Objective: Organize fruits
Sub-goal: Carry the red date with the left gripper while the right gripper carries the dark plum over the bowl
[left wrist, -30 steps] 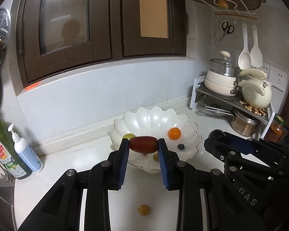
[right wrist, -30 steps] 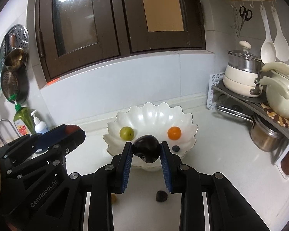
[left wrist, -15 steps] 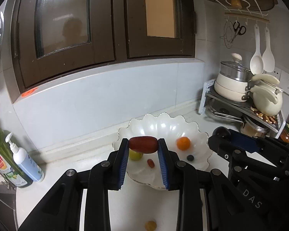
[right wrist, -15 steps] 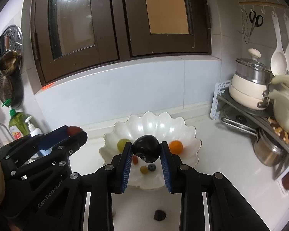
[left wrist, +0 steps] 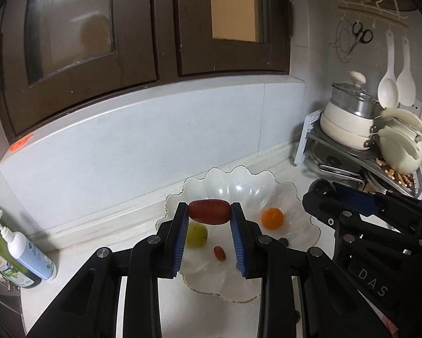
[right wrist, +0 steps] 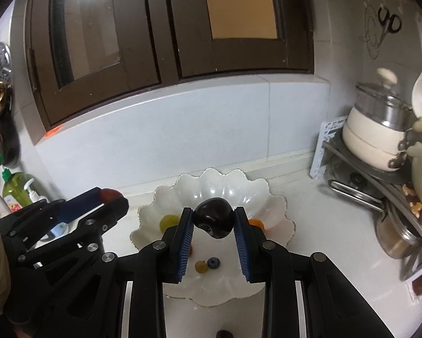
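Observation:
A white scalloped bowl (left wrist: 247, 186) stands on the counter; it also shows in the right wrist view (right wrist: 219, 186). In it lie a green fruit (left wrist: 196, 235), an orange one (left wrist: 272, 218), a small red one (left wrist: 220, 253), a blueberry (right wrist: 213, 262) and a small yellow grape (right wrist: 201, 266). My left gripper (left wrist: 209, 214) is shut on a red oblong fruit (left wrist: 209, 211) above the bowl. My right gripper (right wrist: 213, 221) is shut on a dark plum (right wrist: 214, 221) above the bowl. The right gripper shows at the right of the left wrist view (left wrist: 322, 187).
A dish rack with pots (left wrist: 351, 129) and a cream kettle (left wrist: 402, 149) stands at the right. Soap bottles (left wrist: 22, 256) stand at the left. A dark fruit (right wrist: 223, 333) lies on the counter in front of the bowl. Dark cabinets hang above.
Both grippers have risen and moved forward over the bowl with their fruits still held. The loose fruits on the counter have slid out of the bottom of view.

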`<state>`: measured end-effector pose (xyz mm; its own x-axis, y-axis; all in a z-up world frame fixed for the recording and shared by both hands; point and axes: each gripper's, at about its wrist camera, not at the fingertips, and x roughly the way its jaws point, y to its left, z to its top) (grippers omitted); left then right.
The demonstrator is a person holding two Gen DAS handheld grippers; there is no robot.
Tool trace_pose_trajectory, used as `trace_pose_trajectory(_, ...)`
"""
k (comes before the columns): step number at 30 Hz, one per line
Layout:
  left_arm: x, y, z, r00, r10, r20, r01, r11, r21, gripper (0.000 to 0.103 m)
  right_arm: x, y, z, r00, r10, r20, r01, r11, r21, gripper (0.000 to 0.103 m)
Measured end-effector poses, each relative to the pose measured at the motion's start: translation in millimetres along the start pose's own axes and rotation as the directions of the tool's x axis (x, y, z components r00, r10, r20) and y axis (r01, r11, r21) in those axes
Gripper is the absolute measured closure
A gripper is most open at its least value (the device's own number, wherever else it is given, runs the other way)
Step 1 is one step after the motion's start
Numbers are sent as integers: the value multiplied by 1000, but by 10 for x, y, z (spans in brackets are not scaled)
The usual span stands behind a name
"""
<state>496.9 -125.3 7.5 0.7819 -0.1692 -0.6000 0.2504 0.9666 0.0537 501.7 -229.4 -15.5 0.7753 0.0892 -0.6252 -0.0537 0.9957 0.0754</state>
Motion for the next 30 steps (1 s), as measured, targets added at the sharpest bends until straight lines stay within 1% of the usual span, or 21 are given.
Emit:
trace_pose_trajectory(2, 103, 15, 38, 1000, -7, -21, 7, 1000, -5, 73, 80, -15, 32, 1000, -2, -15, 2, 1000, 3, 73)
trace_pose_trajectory(6, 317, 39, 97, 998, 5, -56, -5, 1000, -5, 73, 310, -70, 123, 998, -12, -62, 12, 1000, -5, 73)
trace_pose_trajectory(11, 548, 77, 131, 995, -1, -103, -1, 1000, -15, 73, 535, -116, 181, 994, -26, -110, 25, 1000, -16, 73)
trace_pose_trajectory(17, 828, 74, 167, 987, -4, -160, 2, 1000, -12, 73, 901, -197, 221, 979, -5, -205, 2, 1000, -12, 73)
trace_pose_trajectory(22, 1106, 80, 194, 976, -4, -216, 2, 1000, -10, 73, 1190, -285, 223, 960, 14, -279, -9, 1000, 21, 73)
trace_pose_trajectory(26, 1300, 75, 193, 966, -12, -257, 10, 1000, -10, 73, 1360, -327, 213, 952, -11, -305, 14, 1000, 7, 73)
trace_pose_trajectory(30, 1480, 80, 162, 956, -2, -294, 0, 1000, -10, 73, 1502, -369, 196, 943, -25, -331, 27, 1000, 2, 73)
